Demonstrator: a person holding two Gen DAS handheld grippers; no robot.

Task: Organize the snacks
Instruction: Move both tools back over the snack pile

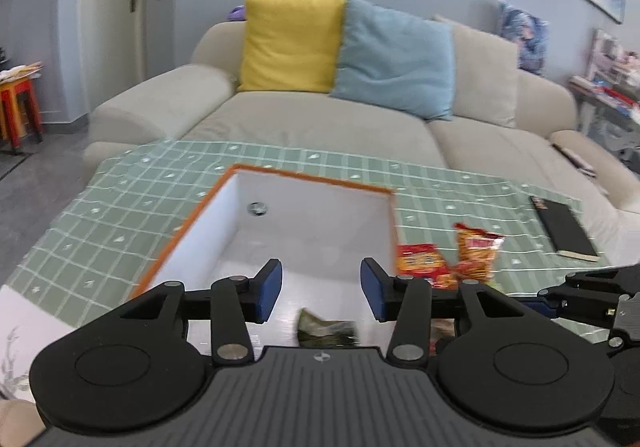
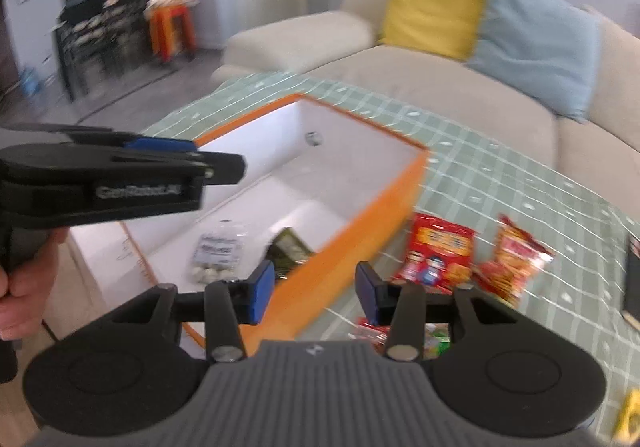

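I count one orange-rimmed box (image 2: 352, 223) on the worktop (image 2: 500, 183), with two packets inside: one clear bag of pale round pieces (image 2: 216, 255) and one dark green packet (image 2: 290, 247). Beside the box lie two red snack bags (image 2: 438, 251), plus one more packet (image 2: 372, 331) partly hidden. Two cushions (image 1: 290, 43), one black notebook (image 1: 564, 227).

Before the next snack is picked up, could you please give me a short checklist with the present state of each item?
1. Left gripper empty, jaws apart: ok.
2. Right gripper empty, jaws apart: ok.
3. Bin has free room; only a green packet and a clear bag lie inside: ok.
4. Red packet and orange packet lie on the cloth outside the bin, unobstructed: ok.
5. All snacks in the bin: not ok.
6. Right gripper lined up over a packet: cannot tell, picture blurred.
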